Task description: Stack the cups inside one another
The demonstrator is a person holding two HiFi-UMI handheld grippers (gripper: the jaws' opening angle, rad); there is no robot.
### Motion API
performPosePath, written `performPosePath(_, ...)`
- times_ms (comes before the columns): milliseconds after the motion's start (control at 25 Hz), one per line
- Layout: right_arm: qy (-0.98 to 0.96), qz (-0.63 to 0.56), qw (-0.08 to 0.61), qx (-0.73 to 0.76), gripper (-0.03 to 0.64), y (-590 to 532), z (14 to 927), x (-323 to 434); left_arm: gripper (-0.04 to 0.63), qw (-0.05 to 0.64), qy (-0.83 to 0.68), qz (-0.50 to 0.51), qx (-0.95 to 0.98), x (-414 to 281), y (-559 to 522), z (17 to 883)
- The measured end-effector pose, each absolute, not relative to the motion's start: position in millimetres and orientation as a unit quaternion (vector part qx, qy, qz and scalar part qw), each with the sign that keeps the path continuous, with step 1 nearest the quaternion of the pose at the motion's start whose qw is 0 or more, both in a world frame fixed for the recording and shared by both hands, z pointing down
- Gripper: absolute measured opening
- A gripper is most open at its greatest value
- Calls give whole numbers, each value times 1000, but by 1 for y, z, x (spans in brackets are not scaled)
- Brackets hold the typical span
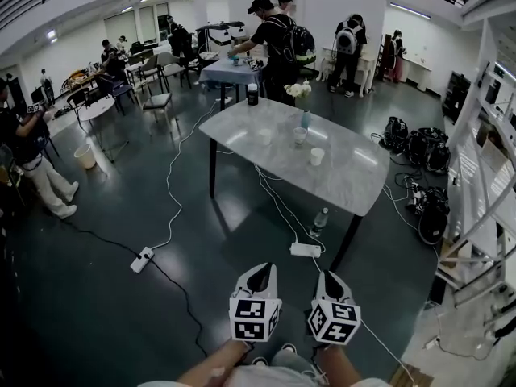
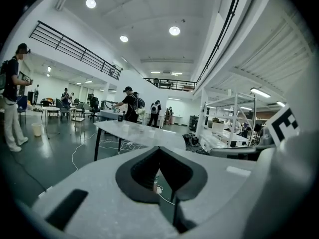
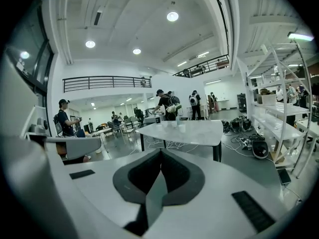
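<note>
- Task objects: three white cups stand upright and apart on the grey table (image 1: pixel 355 176): the left cup (image 1: pixel 265 136), the middle cup (image 1: pixel 300 135) and the near-right cup (image 1: pixel 317 156). None is nested yet.
- Key relation: the cups lie well ahead of both grippers, across open floor. Each cup's long axis is vertical, mouth up.
- The left gripper (image 1: pixel 260 269) and the right gripper (image 1: pixel 329 276) hang side by side, low in the head view and well apart from the table.
- Judgement: the right gripper is slightly better aligned with the near-right cup and the left gripper with the left cup. Neither is within reach.
- Finger state: the left gripper's tips are pressed together with nothing between them. The right gripper's are likewise closed and empty. Both must spread before any grasp.
- Obstacles: a vase of flowers (image 1: pixel 304 118) stands just behind the middle cup. A power strip (image 1: pixel 305 250) and its cables cross the floor ahead.
- Limits of view: in both gripper views the cups are too small to tell apart. Their contents cannot be determined.
</note>
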State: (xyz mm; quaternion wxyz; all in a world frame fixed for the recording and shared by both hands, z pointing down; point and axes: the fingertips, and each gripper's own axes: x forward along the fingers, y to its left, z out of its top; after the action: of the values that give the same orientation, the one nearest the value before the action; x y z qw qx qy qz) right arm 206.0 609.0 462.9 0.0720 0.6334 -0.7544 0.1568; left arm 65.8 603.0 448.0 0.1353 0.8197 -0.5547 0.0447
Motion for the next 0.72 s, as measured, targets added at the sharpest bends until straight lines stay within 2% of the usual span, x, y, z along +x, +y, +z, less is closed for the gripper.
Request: performPosePath(720,-766,166,87,615,8,491,477,199,-3,146,-585,62,795,45,499,467)
